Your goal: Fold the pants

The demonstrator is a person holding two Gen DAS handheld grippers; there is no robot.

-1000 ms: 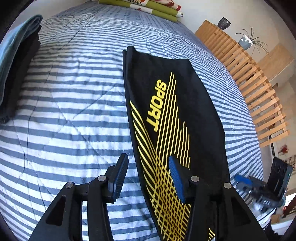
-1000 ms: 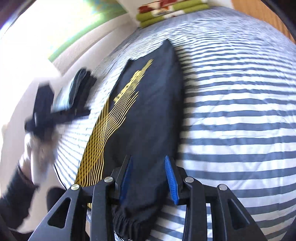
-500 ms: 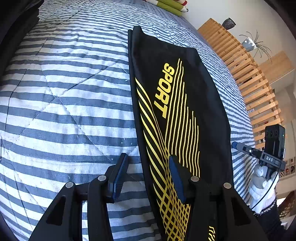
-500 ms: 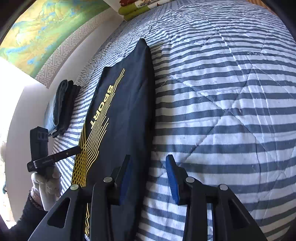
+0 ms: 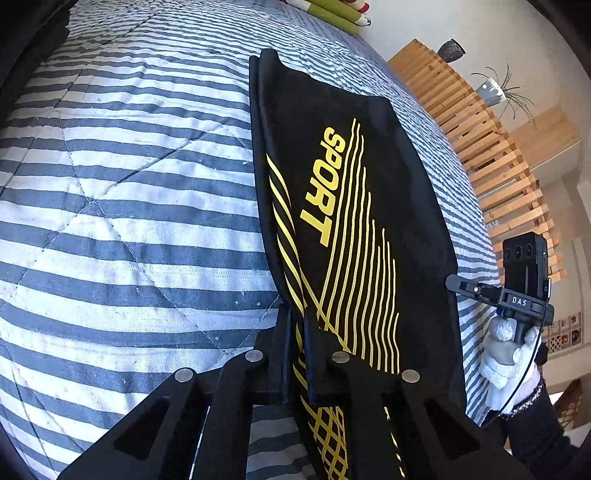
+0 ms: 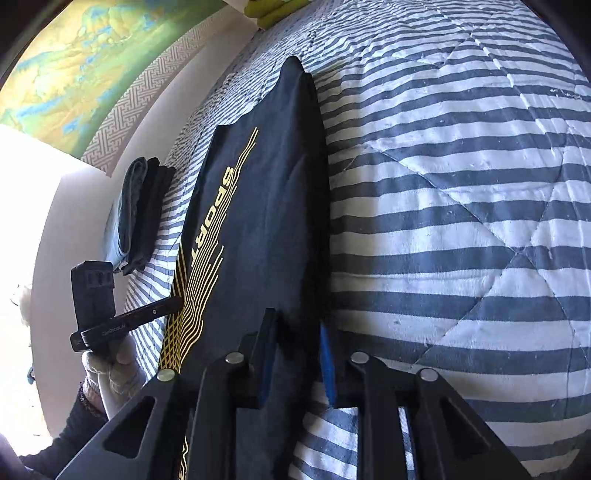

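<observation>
Black pants (image 5: 369, 221) with a yellow SPORT print lie lengthwise on the striped quilt (image 5: 129, 221), folded leg over leg. My left gripper (image 5: 295, 319) is shut on their near left edge, and fabric is pinched between its fingers. The right wrist view shows it as my left gripper (image 6: 177, 302) at the pants (image 6: 258, 221), held by a gloved hand. My right gripper (image 6: 297, 328) straddles the near right edge. Its jaws are closing with dark fabric between the blue pads (image 6: 327, 362), which still show. In the left wrist view, my right gripper (image 5: 453, 283) touches that edge.
A stack of folded clothes (image 6: 144, 214) lies by the bed's left side. Pillows (image 5: 332, 14) sit at the head. A wooden slatted frame (image 5: 480, 155) with vases runs along the right. A gloved hand (image 5: 506, 354) holds the right gripper off the bed's edge.
My left jaws closed onto the pants' left edge after sinking a little. My right gripper slid from the middle of the pants to their right edge, and its jaws narrowed.
</observation>
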